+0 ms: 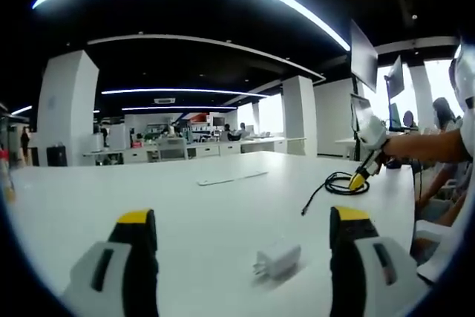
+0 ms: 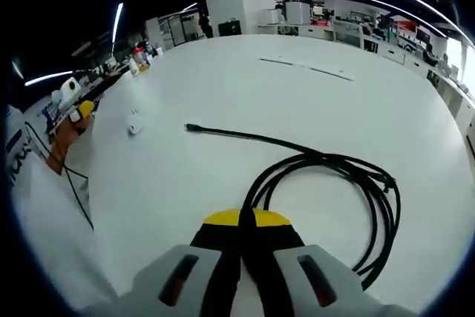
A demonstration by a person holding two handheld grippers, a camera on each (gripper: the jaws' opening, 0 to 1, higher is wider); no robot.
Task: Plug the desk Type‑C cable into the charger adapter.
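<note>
Our left gripper [image 1: 241, 231] gapes wide near the adapter [image 1: 277, 260]; our right gripper [image 2: 241, 222] pinches the cable [image 2: 326, 165], bare table [image 2: 245, 87] beyond.

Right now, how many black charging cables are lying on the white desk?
1. The black coiled Type-C cable lies on the white desk, its coil under the right gripper, which is shut on it; its free plug end stretches toward the small white charger adapter. None hidden that I can see.
</note>
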